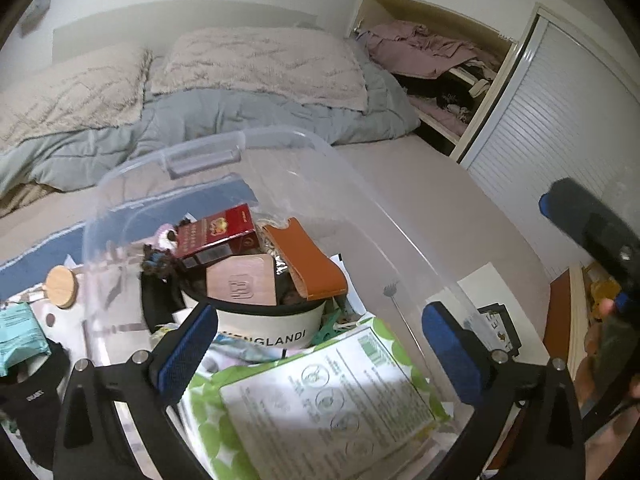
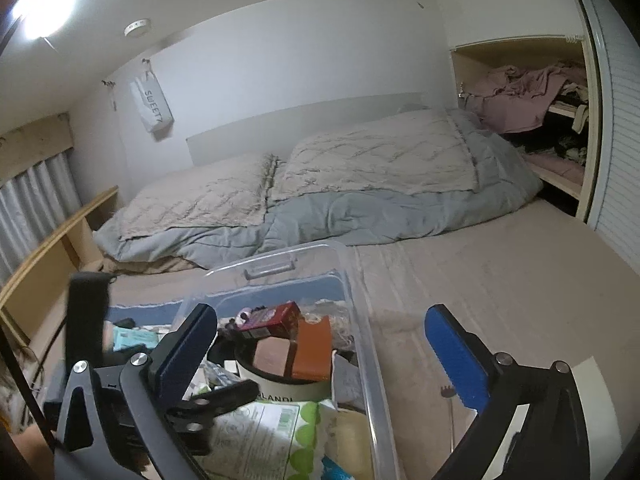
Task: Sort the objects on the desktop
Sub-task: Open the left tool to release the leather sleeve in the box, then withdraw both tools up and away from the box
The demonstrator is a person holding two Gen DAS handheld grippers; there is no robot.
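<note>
Both grippers hang over the clear bin (image 1: 320, 168), jaws wide, holding nothing: left gripper (image 1: 320, 356) above the green pack (image 1: 304, 408), right gripper (image 2: 324, 356) straddling the bin's right rim. Bare mattress (image 2: 500, 280) lies open rightward.

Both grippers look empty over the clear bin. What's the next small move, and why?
Probably swing the left gripper left, toward the teal packet and the round wooden lid lying outside the clear plastic bin. Its jaws stand wide with nothing between them, as do the right gripper's, and the green-dotted wipes pack already lies inside, so those loose items seem to be what's left.
</note>
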